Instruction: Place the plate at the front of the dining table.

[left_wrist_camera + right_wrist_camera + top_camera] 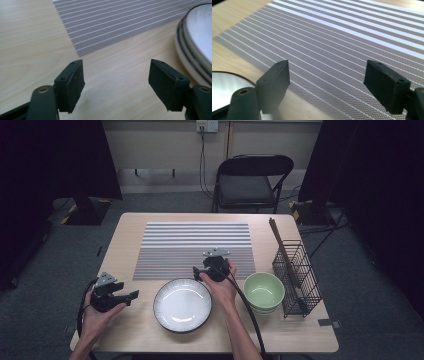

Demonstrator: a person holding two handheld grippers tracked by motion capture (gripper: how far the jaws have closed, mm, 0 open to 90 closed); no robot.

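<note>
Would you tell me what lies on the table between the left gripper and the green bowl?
In the high view, the white plate with a dark rim sits between the left gripper and the green bowl; the right hand also reaches in above that stretch.

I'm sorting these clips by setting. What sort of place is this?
Probably a lab or studio corner staged as a dining spot, not a home: a small wooden table laid with a striped placemat and plate, on grey carpet with black curtains and one folding chair.
</note>
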